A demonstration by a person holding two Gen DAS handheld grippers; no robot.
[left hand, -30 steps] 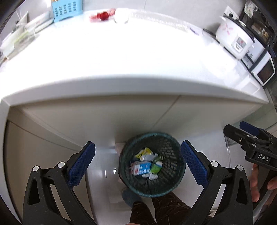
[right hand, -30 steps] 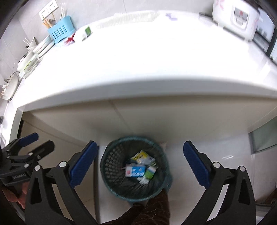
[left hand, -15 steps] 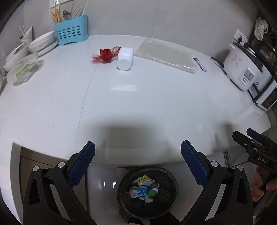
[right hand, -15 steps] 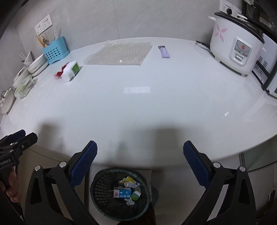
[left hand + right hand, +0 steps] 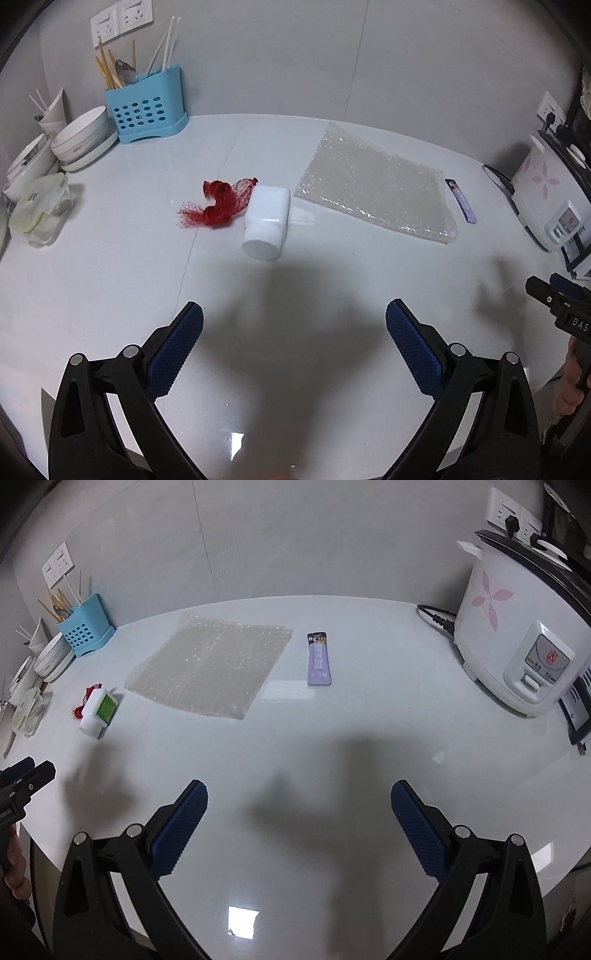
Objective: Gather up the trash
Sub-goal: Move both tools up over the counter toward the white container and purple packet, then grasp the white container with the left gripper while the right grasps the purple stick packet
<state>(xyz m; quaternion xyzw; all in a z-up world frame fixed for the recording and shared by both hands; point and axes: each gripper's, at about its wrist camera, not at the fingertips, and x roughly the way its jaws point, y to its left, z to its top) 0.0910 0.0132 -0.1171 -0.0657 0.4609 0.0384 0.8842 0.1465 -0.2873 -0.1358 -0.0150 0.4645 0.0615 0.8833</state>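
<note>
Above the bench (image 5: pixel 110 280), both the left gripper (image 5: pixel 294 325) and right gripper (image 5: pixel 299 805) gaped wide, empty. Flat bubble wrap (image 5: pixel 373 188) and the thin purple sachet (image 5: pixel 318 660) risked slipping from a pinch.

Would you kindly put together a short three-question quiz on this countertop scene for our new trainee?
1. True or false: the left gripper and the right gripper are both open and hold nothing.
2. Multiple choice: what lies right beside the red mesh net? A) the purple wrapper B) the white carton C) the rice cooker
3. Fill in: the bubble wrap sheet lies between the white carton and the ____.

Key: 1 true; 2 B; 3 purple wrapper.
</note>
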